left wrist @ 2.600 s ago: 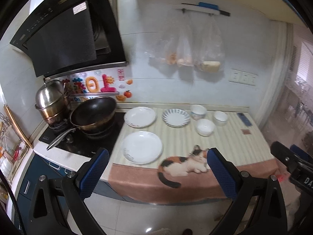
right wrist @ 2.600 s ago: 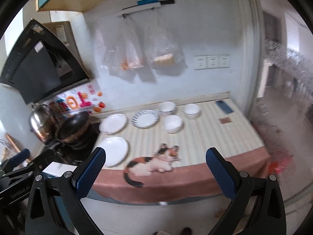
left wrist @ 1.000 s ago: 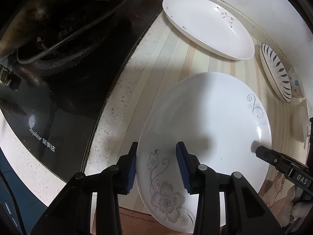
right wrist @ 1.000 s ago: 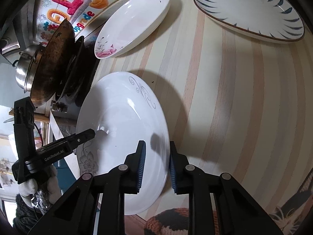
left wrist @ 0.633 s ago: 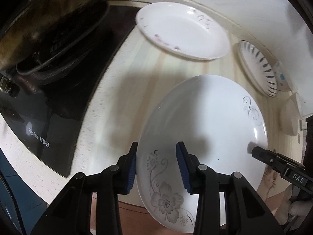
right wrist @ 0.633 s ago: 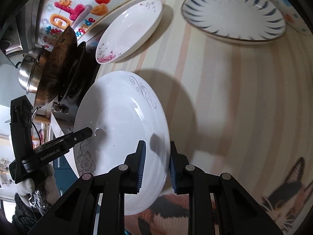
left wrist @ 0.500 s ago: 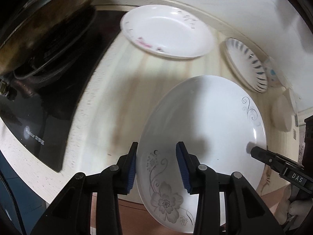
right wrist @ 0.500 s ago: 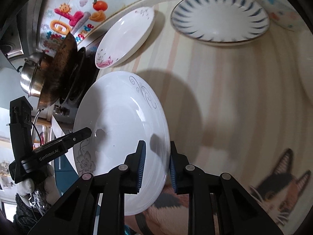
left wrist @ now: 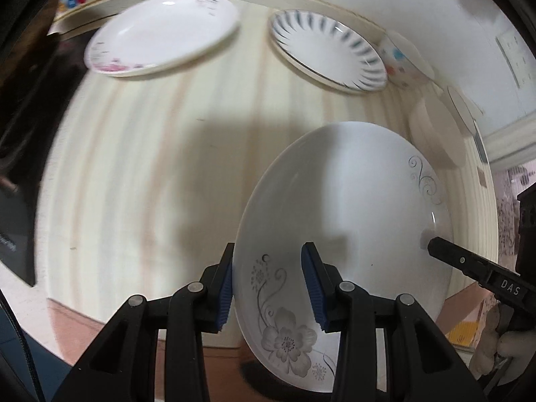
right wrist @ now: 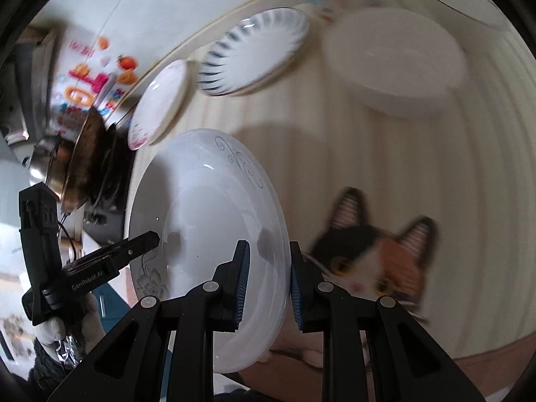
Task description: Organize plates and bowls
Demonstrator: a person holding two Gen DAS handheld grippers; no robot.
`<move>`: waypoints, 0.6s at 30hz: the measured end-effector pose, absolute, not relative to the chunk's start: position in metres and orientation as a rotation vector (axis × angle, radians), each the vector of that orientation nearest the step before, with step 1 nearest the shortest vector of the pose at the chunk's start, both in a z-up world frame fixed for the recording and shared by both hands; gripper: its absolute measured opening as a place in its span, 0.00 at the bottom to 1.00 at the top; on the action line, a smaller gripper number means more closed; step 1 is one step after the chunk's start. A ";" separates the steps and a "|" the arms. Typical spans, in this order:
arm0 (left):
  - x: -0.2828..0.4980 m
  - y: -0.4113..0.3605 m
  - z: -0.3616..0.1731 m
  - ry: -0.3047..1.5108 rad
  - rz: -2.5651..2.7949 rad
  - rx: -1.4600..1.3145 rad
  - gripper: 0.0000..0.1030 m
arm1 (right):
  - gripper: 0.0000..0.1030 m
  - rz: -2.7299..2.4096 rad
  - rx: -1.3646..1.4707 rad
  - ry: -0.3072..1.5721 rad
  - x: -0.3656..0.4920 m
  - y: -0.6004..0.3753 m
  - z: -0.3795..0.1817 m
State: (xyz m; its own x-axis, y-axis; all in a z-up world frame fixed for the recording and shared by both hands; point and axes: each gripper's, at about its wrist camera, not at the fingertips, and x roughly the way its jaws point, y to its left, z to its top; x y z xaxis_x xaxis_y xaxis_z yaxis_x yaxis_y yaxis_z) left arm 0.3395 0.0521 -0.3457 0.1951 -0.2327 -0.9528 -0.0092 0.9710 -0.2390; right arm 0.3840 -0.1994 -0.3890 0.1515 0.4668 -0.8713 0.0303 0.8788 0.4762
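- My left gripper (left wrist: 268, 281) is clamped on the near rim of the white floral plate (left wrist: 345, 197), one blue pad under the edge, one on the inner face.
- My right gripper (right wrist: 266, 273) pinches the opposite rim of that plate, its pads tight on the edge.
- I see the plate held between both grippers, clear of the striped counter mat (left wrist: 140, 154).
- Beyond my left fingers lie a pink-trimmed plate (left wrist: 160, 33) and a blue-striped plate (left wrist: 325, 50).
- Past my right fingers sits a white bowl (right wrist: 395, 60); the mat's cat print (right wrist: 372, 254) is just right of them.
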 end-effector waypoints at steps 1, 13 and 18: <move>0.341 0.048 -0.348 1.371 -0.163 -0.207 0.35 | 0.24 0.309 0.437 1.397 0.382 -0.207 -0.393; 0.355 0.003 -0.369 1.387 -0.174 -0.140 0.35 | 0.24 0.235 0.490 1.409 0.376 -0.248 -0.422; 0.359 -0.005 -0.373 1.392 -0.158 -0.123 0.34 | 0.24 0.236 0.490 1.406 0.377 -0.250 -0.422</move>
